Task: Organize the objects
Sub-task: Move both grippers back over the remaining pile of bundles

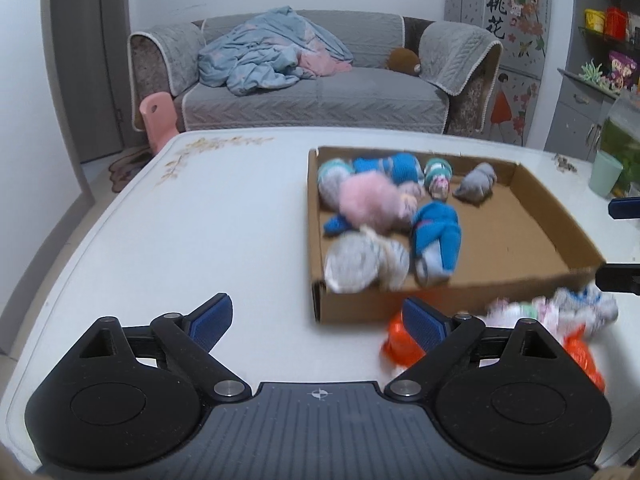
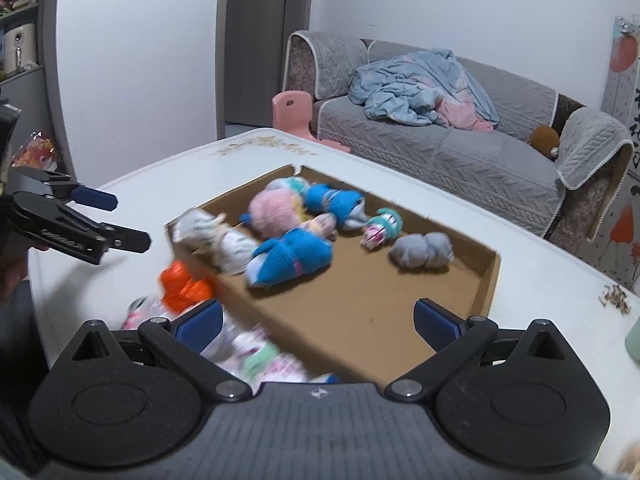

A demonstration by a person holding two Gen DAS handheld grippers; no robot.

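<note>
Between the blue pads of the left gripper [image 1: 318, 322] nothing is held: the jaws are spread wide and only bare white table [image 1: 160, 220] is seen in the gap. Just beyond its right fingertip [image 1: 424, 322] an orange sock bundle [image 1: 394, 346] is lying outside the cardboard tray [image 1: 520, 200], and past that a pale, blurred heap of loose socks [image 1: 556, 308] can be made out. Ahead of the fingers, to the right, the tray is already loaded with rolled pairs: a pink fluffy roll [image 1: 370, 200], a blue roll [image 1: 436, 236], a grey roll [image 1: 478, 182] farther back.

The right gripper [image 2: 318, 324] is likewise released, with nothing grasped; the tray's brown floor is framed between its pads, while the loose heap is found under and beside its left fingertip [image 2: 200, 326].

Sorting is judged to be partly done, with the loose items yet to be picked. Trouble could come from the two grippers converging on the same small heap, where a collision might be caused. The soft bundles could also be pinched only by an edge and unrolled, or the light tray could be nudged by a finger.
</note>
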